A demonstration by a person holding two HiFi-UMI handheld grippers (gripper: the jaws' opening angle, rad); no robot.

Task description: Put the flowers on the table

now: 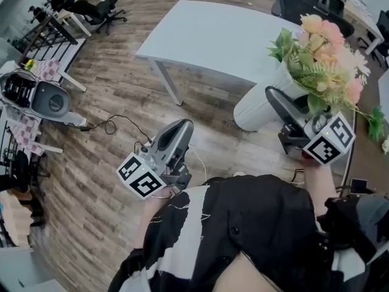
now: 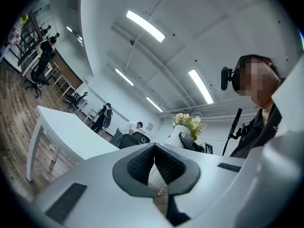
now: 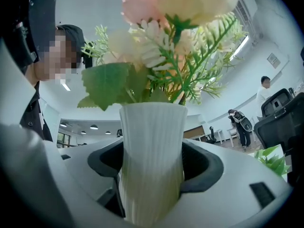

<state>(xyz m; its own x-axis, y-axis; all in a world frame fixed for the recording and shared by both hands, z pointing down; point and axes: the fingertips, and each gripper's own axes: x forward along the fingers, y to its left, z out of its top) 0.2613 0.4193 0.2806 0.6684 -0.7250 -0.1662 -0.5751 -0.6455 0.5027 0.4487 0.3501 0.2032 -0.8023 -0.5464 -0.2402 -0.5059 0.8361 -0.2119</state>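
Right gripper (image 3: 153, 164) clenched on the white ribbed vase (image 3: 152, 132), both pads pressing its sides. Flowers (image 1: 328, 47) stand upright in the vase, above the jaws. Vase sits just beside the white table's (image 1: 206, 35) near edge, over the floor. Left gripper (image 2: 154, 164) closed, empty, further from the table.

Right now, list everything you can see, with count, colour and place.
vase: 1, white ribbed, gripped beside the table
flowers: 1 bunch, pink and cream with green leaves, in the vase
table: 1, white, ahead of the person
cable: 1, dark, on the wood floor
grey machine: 1, far left
office chairs: at least two, black, far top left
left claw: 1, grey, shut, empty
right claw: 1, grey, shut on the vase
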